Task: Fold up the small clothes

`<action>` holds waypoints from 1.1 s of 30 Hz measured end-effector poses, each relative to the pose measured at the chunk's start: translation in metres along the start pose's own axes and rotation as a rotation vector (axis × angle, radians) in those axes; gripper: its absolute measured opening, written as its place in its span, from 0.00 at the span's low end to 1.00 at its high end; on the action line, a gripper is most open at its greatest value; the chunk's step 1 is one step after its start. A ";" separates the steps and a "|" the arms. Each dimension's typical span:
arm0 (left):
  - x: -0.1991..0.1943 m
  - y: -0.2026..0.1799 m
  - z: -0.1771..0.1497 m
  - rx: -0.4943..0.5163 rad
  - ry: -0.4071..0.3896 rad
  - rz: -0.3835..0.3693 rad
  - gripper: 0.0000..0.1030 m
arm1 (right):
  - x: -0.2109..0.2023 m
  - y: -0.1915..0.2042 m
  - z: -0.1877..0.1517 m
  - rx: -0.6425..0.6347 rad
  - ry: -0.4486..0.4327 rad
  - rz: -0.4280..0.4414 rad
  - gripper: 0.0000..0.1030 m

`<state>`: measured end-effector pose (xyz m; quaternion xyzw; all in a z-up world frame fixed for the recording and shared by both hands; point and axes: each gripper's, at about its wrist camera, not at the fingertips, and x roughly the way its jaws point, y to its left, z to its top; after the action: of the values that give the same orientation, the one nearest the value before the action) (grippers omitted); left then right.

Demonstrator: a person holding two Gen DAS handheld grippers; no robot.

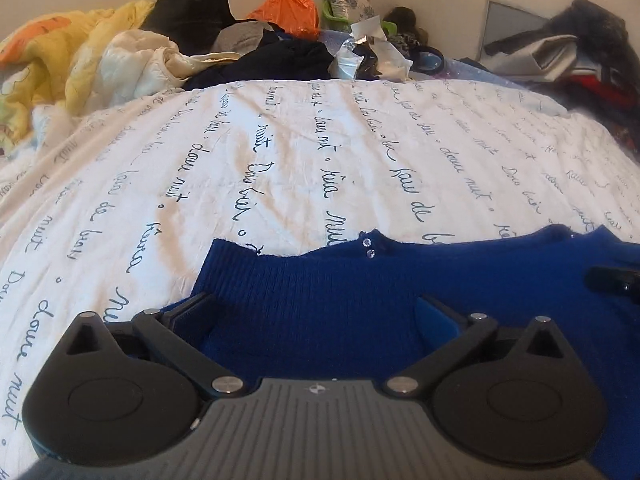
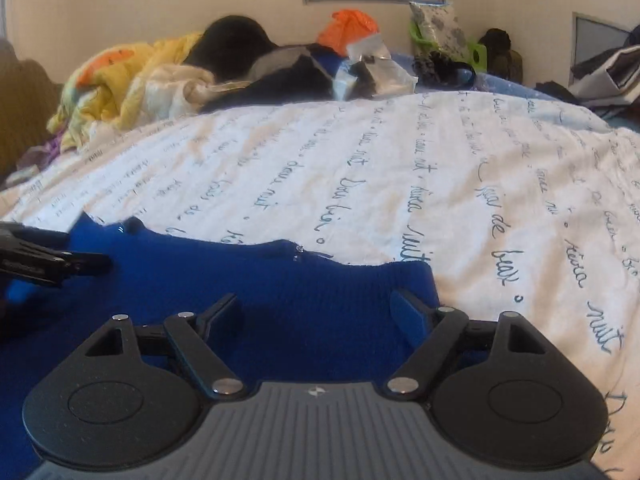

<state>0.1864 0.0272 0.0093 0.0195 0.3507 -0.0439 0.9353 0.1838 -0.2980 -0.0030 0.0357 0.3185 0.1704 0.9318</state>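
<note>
Blue sweater [image 1: 340, 292] flat on lettered bedsheet [image 1: 280, 160]

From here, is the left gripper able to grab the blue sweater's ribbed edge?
Probably yes: the left gripper is open over the blue sweater, with its ribbed edge just ahead and nothing between them.

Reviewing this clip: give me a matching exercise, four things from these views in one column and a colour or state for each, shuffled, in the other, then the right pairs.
Things:
1. sweater
2. bedspread
3. plastic bag
4. left gripper

Colours or states:
A. orange, at the far end of the bed
B. open, fingers spread over the knit
C. white with dark handwriting print
D. deep blue, lying flat on the bed

Pairs: 1-D, 2-C, 3-A, 4-B

The right gripper is open over the sweater too.
</note>
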 end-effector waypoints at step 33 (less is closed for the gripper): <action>-0.175 0.065 -0.149 -0.858 -0.055 0.038 0.08 | -0.011 0.013 -0.008 -0.045 -0.027 -0.052 0.80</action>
<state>-0.0364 0.1136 0.0122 -0.3659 0.3116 0.1225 0.8683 0.1668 -0.2897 -0.0010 0.0090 0.3027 0.1527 0.9407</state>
